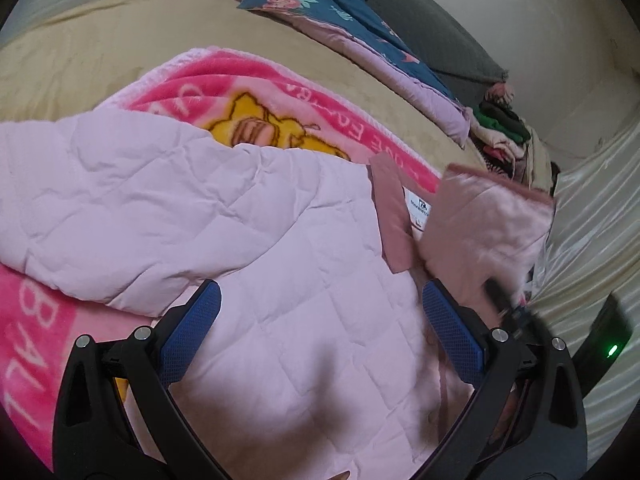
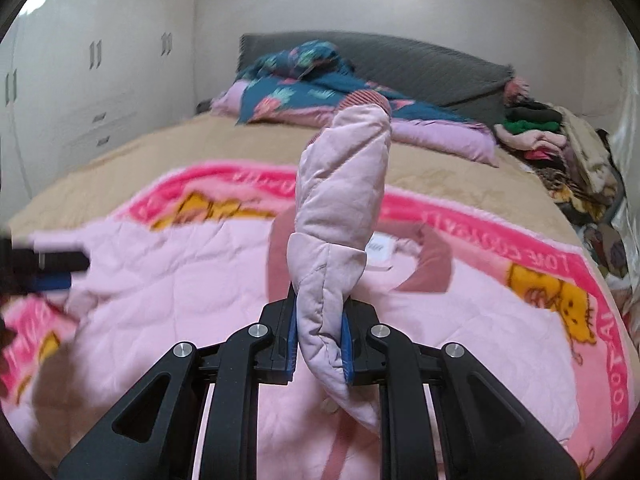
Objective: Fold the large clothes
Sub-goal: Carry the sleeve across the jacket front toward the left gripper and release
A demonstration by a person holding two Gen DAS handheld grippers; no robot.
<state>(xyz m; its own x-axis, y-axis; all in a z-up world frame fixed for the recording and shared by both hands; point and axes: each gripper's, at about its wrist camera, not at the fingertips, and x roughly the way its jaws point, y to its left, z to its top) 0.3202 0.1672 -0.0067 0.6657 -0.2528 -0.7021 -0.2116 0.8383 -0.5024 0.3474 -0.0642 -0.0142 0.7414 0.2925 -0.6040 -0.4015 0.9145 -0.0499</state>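
A pale pink quilted jacket (image 1: 248,264) lies spread on a pink cartoon blanket (image 1: 224,80) on the bed; its dusty-rose collar (image 1: 390,216) and white label show. One sleeve is folded across the body at the left. My left gripper (image 1: 320,320) hovers open just above the jacket's body, nothing between its blue pads (image 1: 452,328). My right gripper (image 2: 320,332) is shut on the jacket's other sleeve (image 2: 344,208), which stands up from the jaws, its ribbed cuff at the top. In the left wrist view that lifted sleeve (image 1: 488,232) hangs blurred at the right.
The tan bedspread (image 2: 168,156) stretches back to a blue floral duvet (image 2: 304,84) and a grey headboard (image 2: 420,64). A pile of clothes (image 2: 552,140) lines the bed's right edge. White wardrobes (image 2: 92,80) stand at the left. The left gripper (image 2: 44,268) shows at the right wrist view's left edge.
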